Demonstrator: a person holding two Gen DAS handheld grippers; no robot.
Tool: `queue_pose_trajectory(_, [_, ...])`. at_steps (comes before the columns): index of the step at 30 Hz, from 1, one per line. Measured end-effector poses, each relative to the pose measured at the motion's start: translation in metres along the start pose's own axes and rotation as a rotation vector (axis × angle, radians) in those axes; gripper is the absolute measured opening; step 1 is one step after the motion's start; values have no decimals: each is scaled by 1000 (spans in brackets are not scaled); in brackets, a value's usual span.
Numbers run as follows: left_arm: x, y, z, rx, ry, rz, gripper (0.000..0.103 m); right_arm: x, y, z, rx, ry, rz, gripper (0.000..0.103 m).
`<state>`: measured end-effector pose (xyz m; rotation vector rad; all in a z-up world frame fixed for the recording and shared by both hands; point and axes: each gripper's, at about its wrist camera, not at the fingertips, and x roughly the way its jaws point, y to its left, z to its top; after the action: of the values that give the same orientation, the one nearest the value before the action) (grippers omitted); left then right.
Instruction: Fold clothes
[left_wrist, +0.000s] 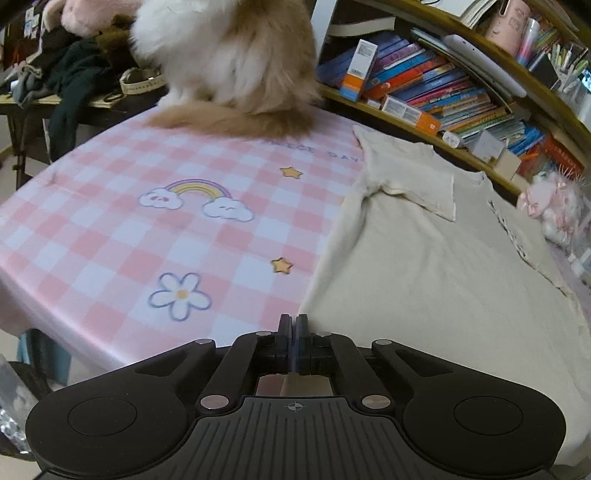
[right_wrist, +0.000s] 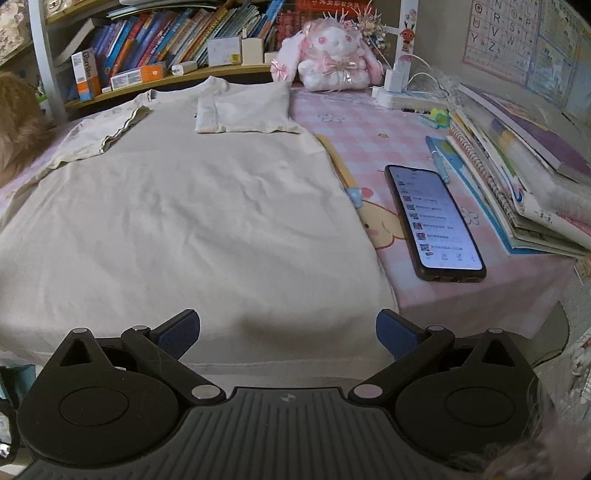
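1. A cream T-shirt lies spread flat on the desk, both sleeves folded inward over its body.
2. The left hand-held gripper is clenched at the shirt's near left hem corner; whether cloth is pinched, I cannot tell.
3. The right hand-held gripper stands released over the near hem.
4. A lit phone lies right of the shirt; a fluffy cat sits at the desk's far edge.

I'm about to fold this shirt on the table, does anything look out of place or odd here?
Yes. A fluffy cat sits on the table's far edge beside the cream shirt, close to its sleeve. A lit phone lies right of the shirt, near the table's front edge.
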<state>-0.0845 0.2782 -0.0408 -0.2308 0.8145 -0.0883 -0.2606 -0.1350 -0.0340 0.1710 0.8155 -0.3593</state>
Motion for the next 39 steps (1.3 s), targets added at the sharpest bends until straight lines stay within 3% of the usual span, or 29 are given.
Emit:
queue_pose_trajectory(7, [-12, 7, -4, 15, 10, -6, 6, 3, -18, -5, 14, 23, -8, 100])
queue_pose_trajectory(10, [-27, 11, -6, 37, 8, -81, 14, 2, -26, -8, 15, 40, -1, 100])
queue_pose_trajectory(14, [-43, 16, -16, 74, 33, -159, 33, -1, -37, -13, -3, 49, 33, 100])
queue_pose_trajectory(16, [-46, 20, -23, 83, 56, -179, 50, -1, -43, -16, -12, 58, 49, 100])
queue_pose_trajectory(18, [-49, 23, -30, 91, 78, -199, 73, 0, -50, -18, -15, 71, 57, 99])
queue_pose_trajectory(20, [-43, 28, -36, 85, 122, -195, 74, 5, -58, -18, 1, 91, 69, 92])
queue_pose_trajectory(22, [-35, 34, -40, 67, 164, -191, 74, 12, -66, -18, 24, 115, 81, 74])
queue_pose_trajectory(25, [-28, 43, -44, 56, 184, -190, 74, 24, -76, -18, 34, 148, 92, 58])
queue_pose_trajectory(32, [-5, 46, -42, 135, 242, -171, 74, 51, -86, -12, -68, 207, 154, 54])
queue_pose_trajectory(39, [10, 40, -32, 164, 269, -257, 71, 68, -93, -1, -116, 241, 199, 54])
